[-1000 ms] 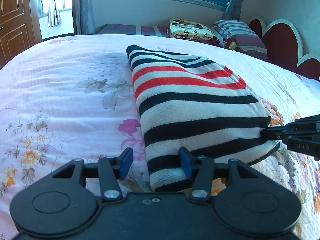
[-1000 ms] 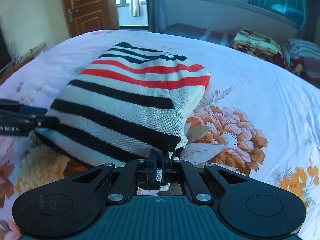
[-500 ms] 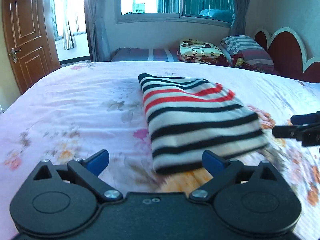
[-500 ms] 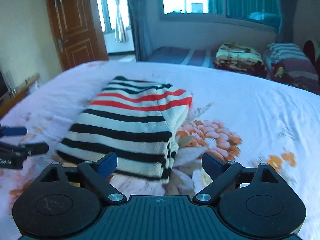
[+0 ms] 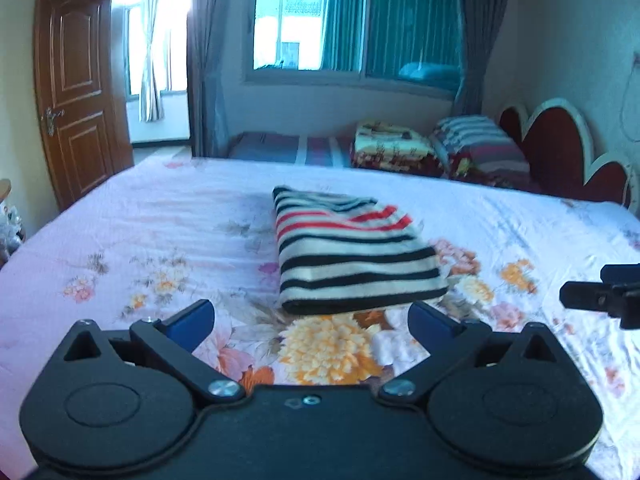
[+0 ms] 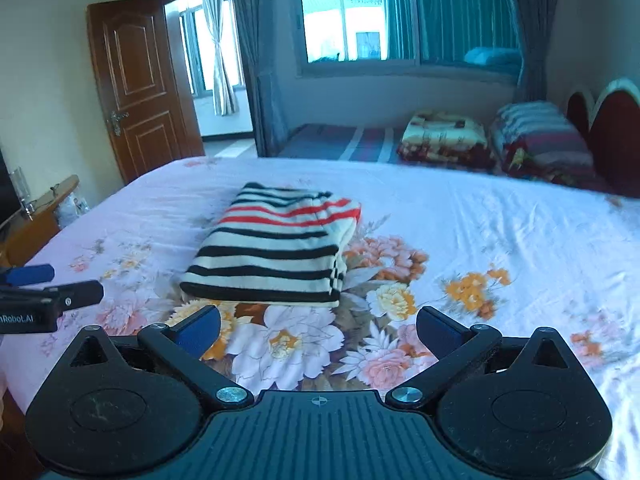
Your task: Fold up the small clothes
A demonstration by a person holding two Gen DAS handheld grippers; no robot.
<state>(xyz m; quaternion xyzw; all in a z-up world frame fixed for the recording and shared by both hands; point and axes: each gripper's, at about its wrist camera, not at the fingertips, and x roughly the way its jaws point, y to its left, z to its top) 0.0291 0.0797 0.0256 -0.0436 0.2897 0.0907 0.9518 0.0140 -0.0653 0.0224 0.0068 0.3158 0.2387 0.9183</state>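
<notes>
Folded striped sweater (image 5: 356,256) flat on the floral bedsheet (image 5: 160,232), near the middle of the bed, black stripes nearest, red ones farther back. Left gripper (image 5: 311,320) above the sheet just short of the sweater's near edge, jaws opening wide, nothing between them. Right gripper (image 6: 318,330) likewise clear of the sweater, jaws opening wide, empty.

Bed (image 5: 140,216) w/ floral sheet. Beyond its far edge – window (image 5: 352,20), curtains (image 5: 206,60); folded blankets (image 5: 394,150) by the red headboard (image 5: 560,148). Brown door (image 5: 76,92) far left of bed.
</notes>
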